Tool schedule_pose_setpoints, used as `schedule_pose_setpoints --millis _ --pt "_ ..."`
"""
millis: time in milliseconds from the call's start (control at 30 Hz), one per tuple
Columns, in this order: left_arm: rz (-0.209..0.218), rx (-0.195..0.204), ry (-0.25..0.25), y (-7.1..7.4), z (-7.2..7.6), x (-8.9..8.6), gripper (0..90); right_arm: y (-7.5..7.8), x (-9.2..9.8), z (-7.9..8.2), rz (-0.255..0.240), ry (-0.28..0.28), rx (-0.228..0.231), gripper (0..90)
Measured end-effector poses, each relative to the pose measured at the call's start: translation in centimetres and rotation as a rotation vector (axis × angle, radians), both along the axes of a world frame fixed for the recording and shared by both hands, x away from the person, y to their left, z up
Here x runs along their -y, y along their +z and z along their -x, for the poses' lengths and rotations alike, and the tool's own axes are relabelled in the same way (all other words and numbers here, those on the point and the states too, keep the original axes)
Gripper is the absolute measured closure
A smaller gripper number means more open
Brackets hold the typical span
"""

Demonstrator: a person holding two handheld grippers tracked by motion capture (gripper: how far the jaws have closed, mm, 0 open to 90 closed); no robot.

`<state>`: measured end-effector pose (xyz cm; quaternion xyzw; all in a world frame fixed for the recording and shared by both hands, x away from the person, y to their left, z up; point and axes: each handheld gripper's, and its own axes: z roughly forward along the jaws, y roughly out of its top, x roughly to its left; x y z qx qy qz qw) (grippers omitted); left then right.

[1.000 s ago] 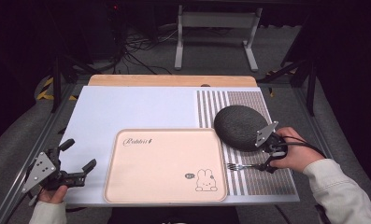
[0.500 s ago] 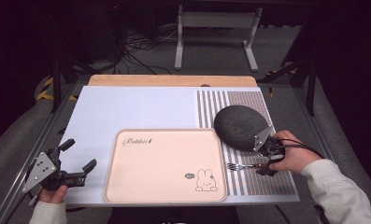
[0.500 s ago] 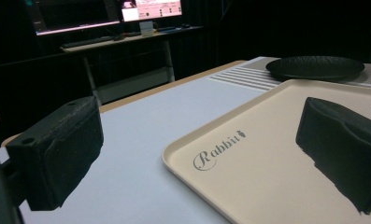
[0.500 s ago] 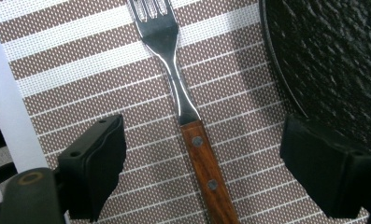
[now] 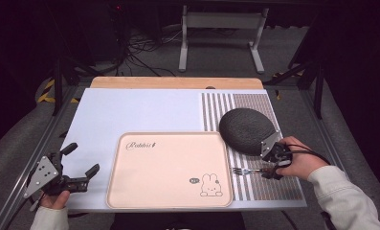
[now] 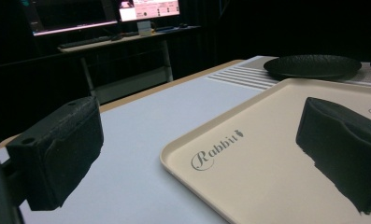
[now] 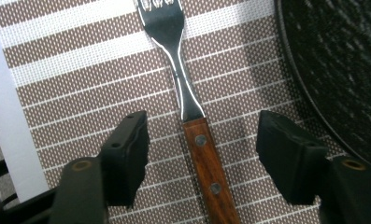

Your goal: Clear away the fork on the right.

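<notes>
The right gripper (image 7: 202, 154) sits low over the striped placemat (image 7: 80, 60) with its jaws spread wide, one on each side of the fork (image 7: 192, 112). Neither jaw touches the fork; brown weave shows in the gap on both sides of the handle. In the high view the right gripper (image 5: 270, 168) is held in the person's right hand (image 5: 300, 163), just to the right of the beige tray (image 5: 168, 170) and just below the dark plate (image 5: 247, 130).

The fork (image 5: 247, 170) lies flat on the striped placemat (image 5: 283, 191), between the tray's right edge and the right hand, its tines pointing toward the tray. It has a shiny metal head and neck and a reddish-brown wooden handle with two round rivets. The dark plate's rim (image 7: 332, 70) is near the fork, apart from it.

The left gripper (image 5: 77, 167) is held by the left hand (image 5: 53, 197) off the tray's lower left corner, above the pale table mat (image 5: 130, 110). Its jaws are also wide apart and hold nothing; in the left gripper view one pad stands over the mat and the other over the tray (image 6: 267, 177), which carries the word "Rabbit" in script.
</notes>
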<state>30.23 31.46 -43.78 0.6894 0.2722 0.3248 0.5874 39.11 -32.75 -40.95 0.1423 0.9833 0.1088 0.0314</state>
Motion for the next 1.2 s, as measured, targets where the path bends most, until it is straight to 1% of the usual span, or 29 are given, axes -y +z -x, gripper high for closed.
schedule_pose_setpoints --millis 33,67,100,133,233,300,433,467,533,600,667,767,800,867,900,1067,1100,1200 --pt "0.000 0.000 0.000 0.00 0.00 0.01 1.3 -0.05 0.02 -0.06 0.003 0.012 0.001 40.1" --pt "0.000 0.001 -0.001 0.00 0.00 0.01 1.3 -0.10 0.00 -0.02 0.010 0.008 -0.002 42.5" --pt "0.000 0.001 -0.001 0.00 0.00 0.01 1.3 -0.14 0.03 -0.08 0.012 0.021 -0.013 44.4" --pt "-0.001 -0.001 0.000 -0.01 0.01 0.00 1.3 -0.18 0.03 -0.08 0.015 0.022 -0.018 46.3" --pt "0.002 0.001 0.000 -0.02 0.01 -0.02 1.3 -0.29 0.10 -0.24 0.017 0.036 -0.001 49.9" --pt "0.001 0.000 0.000 -0.02 0.01 -0.02 1.3 -0.28 0.17 -0.26 0.021 0.044 0.007 54.7" --pt "-0.001 -0.001 -0.001 -0.02 0.00 0.01 1.3 -0.32 0.19 -0.25 0.035 0.059 -0.004 63.2" --pt "-0.001 -0.001 -0.001 -0.02 0.00 0.00 1.3 -0.34 0.21 -0.28 0.038 0.069 -0.014 64.8" --pt "0.000 -0.002 0.000 -0.02 0.00 0.00 1.3 -0.44 0.19 -0.31 0.042 0.090 -0.009 68.1" --pt "-0.002 -0.002 -0.001 -0.02 0.01 0.00 1.3 -0.40 0.18 -0.26 0.040 0.103 -0.013 72.3" --pt "-0.001 -0.002 -0.001 -0.03 0.00 0.01 1.3 -0.36 0.19 -0.31 0.047 0.126 -0.009 73.6" --pt "-0.001 -0.002 -0.002 -0.03 0.00 0.00 1.3 -0.34 0.17 -0.31 0.052 0.134 -0.009 74.1" --pt "0.001 -0.001 -0.001 -0.03 0.00 -0.01 1.3 -0.33 0.09 -0.35 0.056 0.155 -0.009 74.9" --pt "0.002 -0.002 -0.001 -0.03 0.00 -0.01 1.3 -0.29 0.03 -0.24 0.065 0.146 -0.010 76.0" --pt "0.003 -0.002 -0.002 -0.03 0.00 -0.01 1.3 -0.29 -0.01 -0.29 0.063 0.160 -0.011 76.5" --pt "0.003 -0.003 -0.002 -0.04 0.01 -0.01 1.3 -0.29 -0.13 -0.23 0.069 0.173 -0.008 77.4" --pt "0.003 -0.003 -0.002 -0.04 0.00 -0.03 1.3 -0.27 -0.14 -0.30 0.070 0.194 -0.003 77.5" --pt "0.002 -0.004 -0.003 -0.04 0.00 -0.04 1.3 -0.16 -0.16 -0.19 0.073 0.191 0.003 77.6"
